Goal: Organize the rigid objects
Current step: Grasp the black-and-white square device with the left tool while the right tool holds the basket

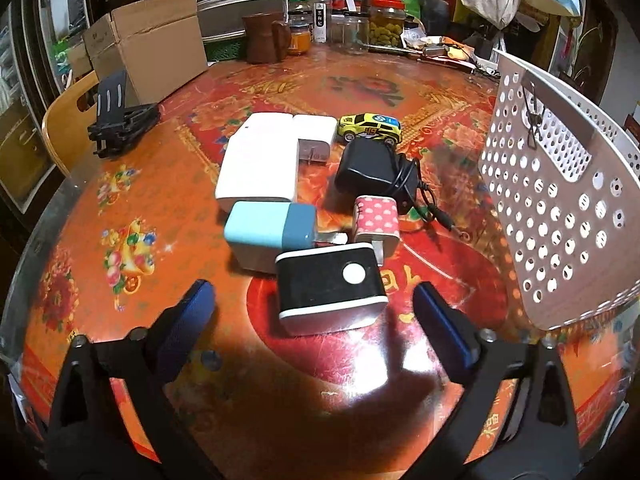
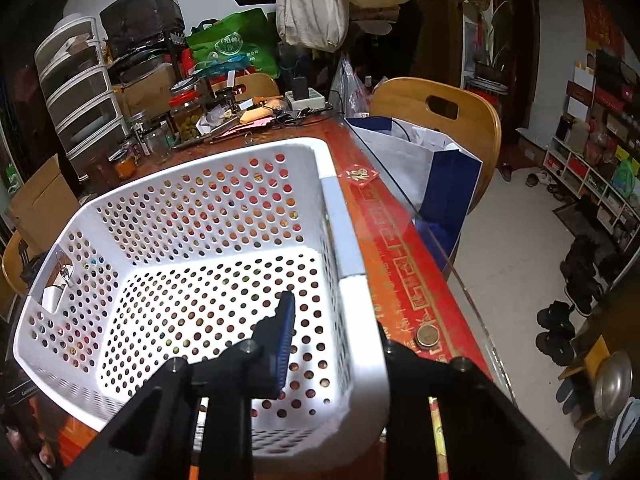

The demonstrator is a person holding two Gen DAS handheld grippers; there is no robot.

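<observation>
My left gripper [image 1: 314,290] is open just above the red patterned table, its blue pads either side of a black charger with a white dot [image 1: 328,284] without touching it. Behind it lie a light-blue charger [image 1: 272,228], a pink dotted charger [image 1: 376,220], a black adapter with its cable [image 1: 368,168], a yellow toy car [image 1: 370,128], a white plug [image 1: 316,132] and a large white box [image 1: 260,160]. The white perforated basket [image 1: 560,200] stands at the right. My right gripper [image 2: 336,332] is shut on the basket's [image 2: 224,208] near right wall, one finger inside, the other outside.
A cardboard box [image 1: 156,48], a black folded stand [image 1: 120,120], a brown jug [image 1: 264,38] and jars [image 1: 384,20] crowd the table's far side. The glass table edge runs right of the basket, with a coin [image 2: 427,336], a blue-and-white bag [image 2: 432,176] and a wooden chair [image 2: 440,112] beyond.
</observation>
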